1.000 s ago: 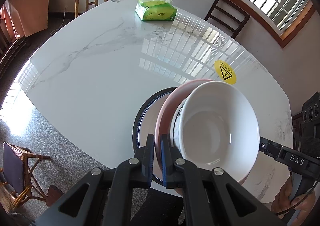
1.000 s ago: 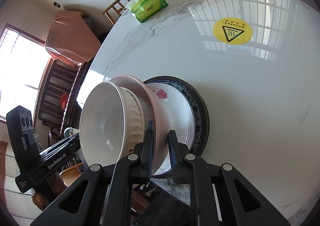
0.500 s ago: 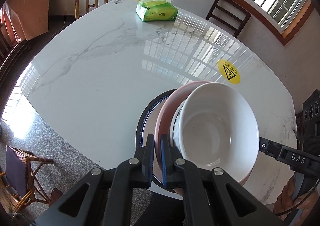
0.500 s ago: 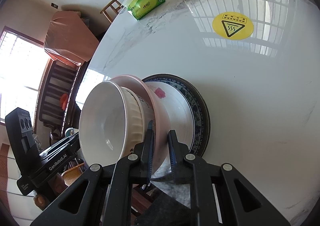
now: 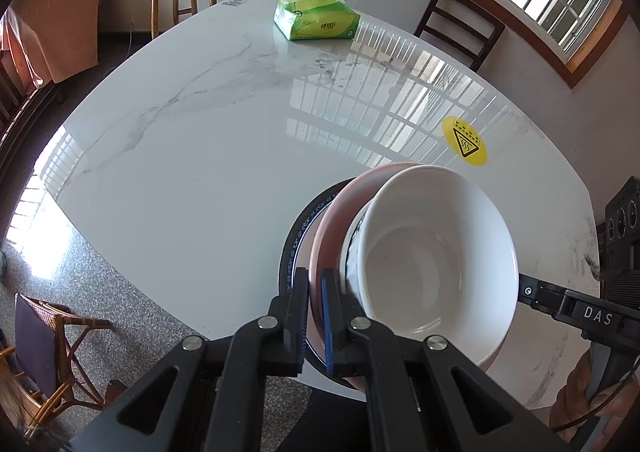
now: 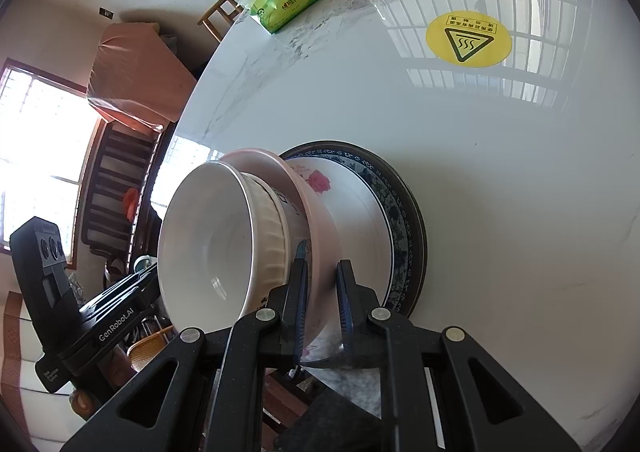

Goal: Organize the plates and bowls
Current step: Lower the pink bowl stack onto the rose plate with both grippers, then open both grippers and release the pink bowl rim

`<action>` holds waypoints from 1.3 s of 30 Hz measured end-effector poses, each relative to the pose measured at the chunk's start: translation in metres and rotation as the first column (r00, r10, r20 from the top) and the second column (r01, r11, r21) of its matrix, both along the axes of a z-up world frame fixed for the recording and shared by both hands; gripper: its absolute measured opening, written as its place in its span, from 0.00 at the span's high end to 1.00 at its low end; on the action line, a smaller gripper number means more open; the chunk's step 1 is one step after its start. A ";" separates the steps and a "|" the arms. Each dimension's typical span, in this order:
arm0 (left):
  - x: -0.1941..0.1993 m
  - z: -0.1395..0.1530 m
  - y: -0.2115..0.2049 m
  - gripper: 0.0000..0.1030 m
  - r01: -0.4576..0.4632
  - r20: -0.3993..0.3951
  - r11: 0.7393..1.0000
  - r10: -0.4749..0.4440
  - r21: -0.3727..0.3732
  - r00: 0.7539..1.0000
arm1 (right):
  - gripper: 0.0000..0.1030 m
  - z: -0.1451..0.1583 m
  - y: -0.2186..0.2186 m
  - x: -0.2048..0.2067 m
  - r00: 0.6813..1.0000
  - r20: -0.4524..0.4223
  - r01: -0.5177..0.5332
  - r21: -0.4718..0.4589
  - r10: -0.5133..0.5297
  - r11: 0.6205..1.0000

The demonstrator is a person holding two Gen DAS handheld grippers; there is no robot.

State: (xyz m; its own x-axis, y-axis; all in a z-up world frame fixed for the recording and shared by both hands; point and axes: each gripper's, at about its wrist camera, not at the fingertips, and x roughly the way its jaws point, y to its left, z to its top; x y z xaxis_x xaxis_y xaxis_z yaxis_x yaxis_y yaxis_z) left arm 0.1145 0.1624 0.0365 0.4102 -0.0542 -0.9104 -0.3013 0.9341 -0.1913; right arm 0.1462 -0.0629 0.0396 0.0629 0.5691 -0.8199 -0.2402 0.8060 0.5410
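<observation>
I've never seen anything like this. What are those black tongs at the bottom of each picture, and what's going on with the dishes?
No robot here: a person holds a two-finger gripper in each hand, with a wide-angle camera on each looking along its fingers. One picture comes from the left gripper, the other from the right gripper. Both are shut on the rim of a pink plate, which carries a white bowl, above a blue-patterned plate on the marble table. Also there: a green tissue pack and a yellow warning sticker.
</observation>
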 end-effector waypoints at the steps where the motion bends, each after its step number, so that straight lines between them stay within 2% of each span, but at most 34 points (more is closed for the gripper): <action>1: 0.000 0.000 0.000 0.96 0.000 0.001 1.000 0.000 0.003 1.000 | 0.85 0.000 0.000 0.000 1.000 -0.001 0.001 0.001 -0.001 1.000; 18: -0.002 0.001 -0.002 0.96 0.004 0.014 1.000 -0.005 0.028 1.000 | 0.85 -0.004 -0.003 0.001 1.000 -0.018 0.015 0.019 -0.015 1.000; 26: -0.010 0.003 -0.006 0.95 0.004 0.089 0.998 -0.010 0.070 0.996 | 0.84 -0.004 -0.003 -0.001 1.000 0.000 0.021 0.032 -0.021 0.999; 34: -0.016 0.000 -0.004 0.90 -0.009 0.177 0.994 -0.010 0.106 0.984 | 0.83 0.007 -0.006 -0.006 0.992 0.123 0.028 0.060 -0.035 0.998; 36: -0.018 -0.001 -0.004 0.88 -0.013 0.195 0.993 -0.010 0.118 0.981 | 0.76 0.011 -0.006 -0.009 0.986 0.164 0.024 0.059 -0.034 0.998; 39: -0.021 -0.002 -0.005 0.84 -0.022 0.219 0.990 -0.010 0.143 0.976 | 0.73 0.019 -0.009 -0.015 0.972 0.230 0.030 0.066 -0.045 0.997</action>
